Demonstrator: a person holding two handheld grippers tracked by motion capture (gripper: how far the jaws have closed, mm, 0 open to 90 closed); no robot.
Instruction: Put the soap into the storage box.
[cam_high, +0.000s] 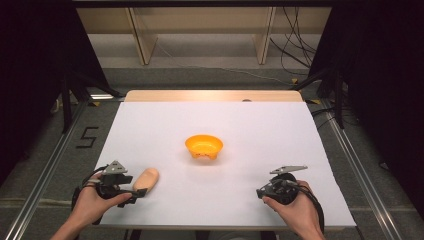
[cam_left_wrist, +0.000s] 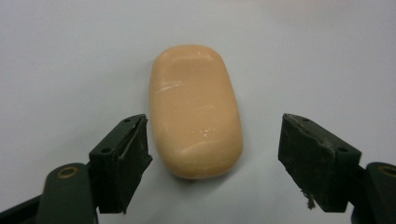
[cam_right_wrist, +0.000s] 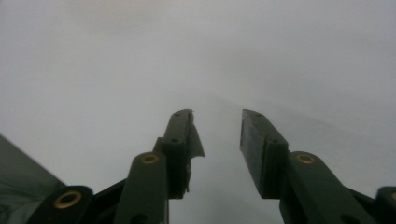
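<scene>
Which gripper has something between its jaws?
The left gripper. Its jaws stand wide open on either side of the peach-coloured oval soap bar, while the right gripper has bare white table between its jaws.

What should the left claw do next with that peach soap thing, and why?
Probably ease the left claw a little further forward, then shut it. Its jaws stand wide open on either side of the near end of the soap, which lies flat on the white table, and neither jaw seems to touch it yet.

Bare table (cam_high: 260, 125) all around; only the orange bowl (cam_high: 204, 146) stands mid-table.
</scene>
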